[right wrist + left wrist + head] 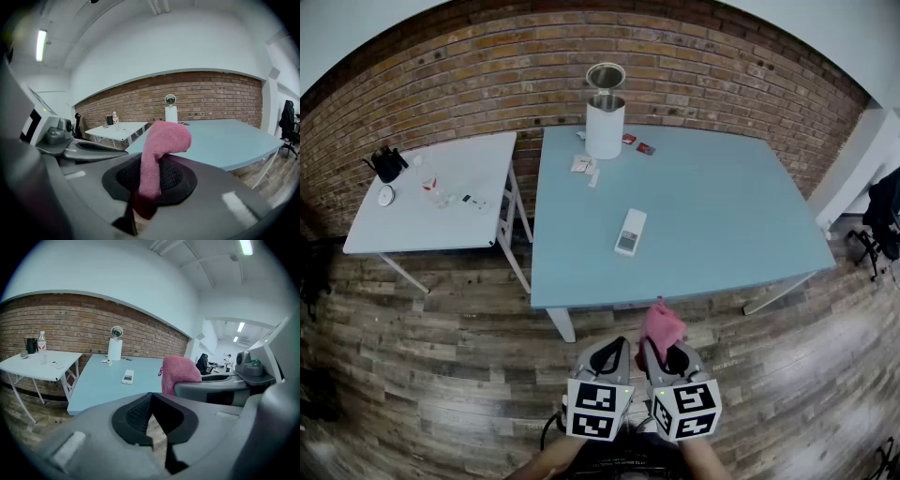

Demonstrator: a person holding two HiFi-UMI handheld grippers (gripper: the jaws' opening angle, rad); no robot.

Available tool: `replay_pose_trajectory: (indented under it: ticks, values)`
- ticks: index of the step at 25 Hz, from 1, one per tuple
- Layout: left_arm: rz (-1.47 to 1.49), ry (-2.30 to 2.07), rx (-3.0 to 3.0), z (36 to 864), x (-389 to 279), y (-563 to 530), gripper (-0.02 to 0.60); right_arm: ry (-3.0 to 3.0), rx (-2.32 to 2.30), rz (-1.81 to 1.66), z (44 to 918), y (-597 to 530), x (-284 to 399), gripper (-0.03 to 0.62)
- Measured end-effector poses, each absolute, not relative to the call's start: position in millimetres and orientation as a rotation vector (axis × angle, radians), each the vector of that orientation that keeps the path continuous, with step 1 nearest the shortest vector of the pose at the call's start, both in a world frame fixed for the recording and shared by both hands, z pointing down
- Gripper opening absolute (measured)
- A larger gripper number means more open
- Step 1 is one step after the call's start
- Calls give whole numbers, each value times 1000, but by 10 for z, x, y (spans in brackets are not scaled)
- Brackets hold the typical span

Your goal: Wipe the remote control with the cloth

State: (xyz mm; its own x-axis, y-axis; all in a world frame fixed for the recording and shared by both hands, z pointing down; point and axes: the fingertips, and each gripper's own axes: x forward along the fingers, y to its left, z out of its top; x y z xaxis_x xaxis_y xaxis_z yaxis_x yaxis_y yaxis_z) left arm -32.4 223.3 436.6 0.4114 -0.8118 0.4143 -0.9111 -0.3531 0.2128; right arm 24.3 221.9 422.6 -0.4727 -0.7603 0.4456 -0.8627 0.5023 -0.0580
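Note:
A white remote control (630,232) lies near the middle of the light blue table (712,234), its grey end toward me; it also shows far off in the left gripper view (128,377). My right gripper (663,353) is shut on a pink cloth (660,323), which stands up out of its jaws (159,154). The left gripper (612,356) is shut with nothing in it, close beside the right one. Both grippers hang over the wooden floor in front of the table's near edge, well short of the remote. The cloth appears at the right of the left gripper view (178,372).
A white cylindrical bin (605,117) with a round mirror above it stands at the table's far edge, with small packets (584,166) nearby. A white side table (412,211) to the left holds a bottle and small items. A black chair (881,220) stands at the right.

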Motion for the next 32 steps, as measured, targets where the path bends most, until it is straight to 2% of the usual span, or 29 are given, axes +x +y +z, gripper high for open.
replay_pose_trajectory:
  ticks: [20,32]
  values:
    - [335,-1482,2287,4420,-369,1917,0,-2370,1403,406,4286,1911,289,67]
    - [392,-1611,2194,4588,-263,1071,2,-2422,1298,419,4413,1050,460,67]
